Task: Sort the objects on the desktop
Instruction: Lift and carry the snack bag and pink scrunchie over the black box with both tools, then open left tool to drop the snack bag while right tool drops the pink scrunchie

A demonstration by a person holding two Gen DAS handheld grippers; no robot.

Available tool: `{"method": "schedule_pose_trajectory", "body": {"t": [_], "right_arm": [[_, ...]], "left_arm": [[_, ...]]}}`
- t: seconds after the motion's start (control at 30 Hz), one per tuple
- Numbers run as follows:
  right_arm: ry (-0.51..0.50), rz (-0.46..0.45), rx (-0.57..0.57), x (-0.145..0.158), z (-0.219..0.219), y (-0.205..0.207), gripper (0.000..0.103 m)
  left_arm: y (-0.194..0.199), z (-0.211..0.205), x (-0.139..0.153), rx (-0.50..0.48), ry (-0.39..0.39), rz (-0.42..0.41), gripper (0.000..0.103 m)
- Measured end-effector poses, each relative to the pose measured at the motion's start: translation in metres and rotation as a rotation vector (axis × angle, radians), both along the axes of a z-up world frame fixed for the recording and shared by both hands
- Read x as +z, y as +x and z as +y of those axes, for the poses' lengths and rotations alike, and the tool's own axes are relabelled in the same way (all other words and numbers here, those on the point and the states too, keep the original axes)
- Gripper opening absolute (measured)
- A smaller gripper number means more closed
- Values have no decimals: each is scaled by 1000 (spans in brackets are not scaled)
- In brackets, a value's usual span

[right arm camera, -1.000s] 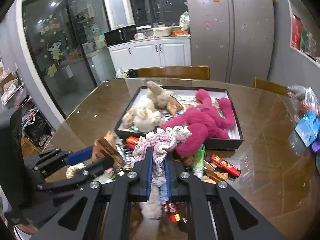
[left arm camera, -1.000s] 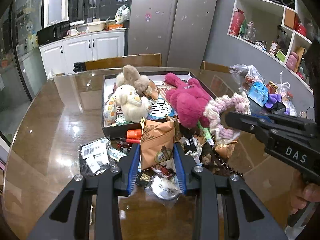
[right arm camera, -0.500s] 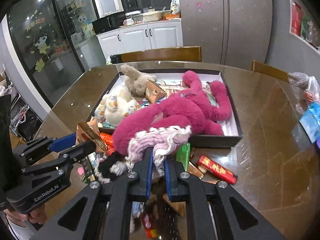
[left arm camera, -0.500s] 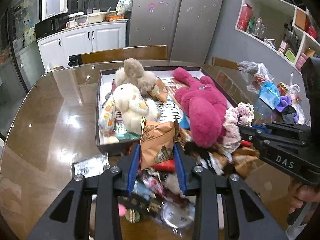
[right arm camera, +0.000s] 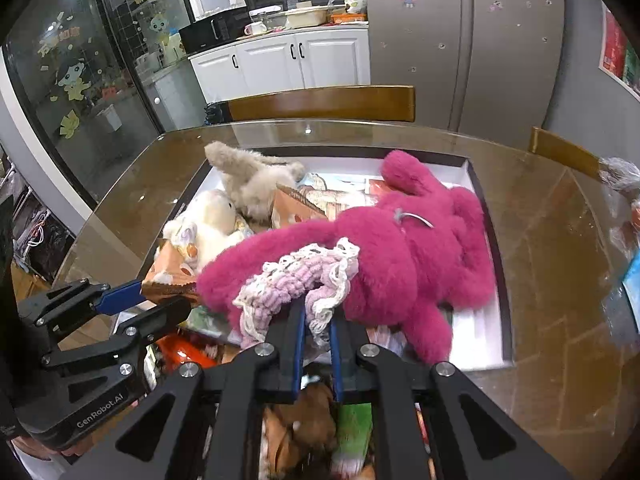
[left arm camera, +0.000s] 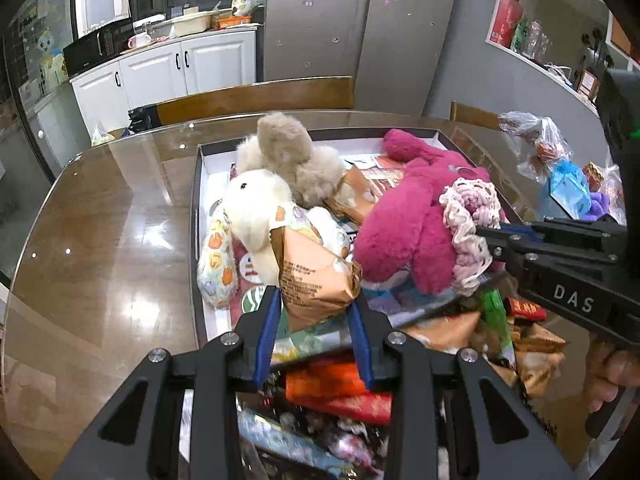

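My left gripper (left arm camera: 314,314) is shut on an orange snack packet (left arm camera: 316,274) and holds it over the near edge of the black storage box (left arm camera: 196,216). My right gripper (right arm camera: 316,320) is shut on a pink-and-white knitted toy (right arm camera: 296,280) and holds it above the magenta plush (right arm camera: 404,248) in the box (right arm camera: 486,216). The right gripper also shows in the left wrist view (left arm camera: 486,240), with the knitted toy (left arm camera: 470,216) at its tips. The left gripper shows in the right wrist view (right arm camera: 152,300). A white plush (left arm camera: 256,208) and a beige plush (left arm camera: 292,156) lie in the box.
Loose snack packets (left arm camera: 520,332) lie heaped on the glass-topped table (left arm camera: 100,240) just in front of the box. Plastic bags (left arm camera: 568,184) sit at the table's right edge. Wooden chair backs (left arm camera: 256,96) stand behind the far edge.
Both grippers have moved forward from the heap of loose items to over the box, each carrying its object. The packet and the knitted toy stay gripped.
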State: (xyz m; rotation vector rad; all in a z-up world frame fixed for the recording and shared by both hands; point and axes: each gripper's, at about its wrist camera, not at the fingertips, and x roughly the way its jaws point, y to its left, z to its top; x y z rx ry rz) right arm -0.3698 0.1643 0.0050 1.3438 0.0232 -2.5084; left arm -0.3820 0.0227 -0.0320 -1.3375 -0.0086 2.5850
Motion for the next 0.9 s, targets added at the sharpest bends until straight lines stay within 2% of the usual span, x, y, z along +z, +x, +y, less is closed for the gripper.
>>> {"method": "schedule_pose_trajectory", "body": {"t": [0.23,0.53,0.6,0.63,0.67,0.7,0.77,0.9], "right_arm": [[-10,-21,-1,-16,-1,-20,11],[20,-9,4,-16,-9,-17,12],[40,-9,6,-14,-11,-15,29],[49,-8,6,-12,-11,-13,50],[51,-3,8,-10,-11,-11,62],[50,9,14,-7,-12,-8,64],[60,38,15,2,-13,-2,65],[55,70,10,17,-13,7,70]], "left_arm": [[-13,-5,-10,0,5,-12,34],[-9,-6,-12,17,-10,-21,34],[-7,-8,-12,36,-17,-24,36],[-6,-8,-11,45,-23,-26,38],[-5,-9,-10,57,-37,-27,50],[-3,-9,-8,73,-57,-23,68],[3,-12,-2,102,-80,11,80],[14,-17,13,100,-72,53,81]]}}
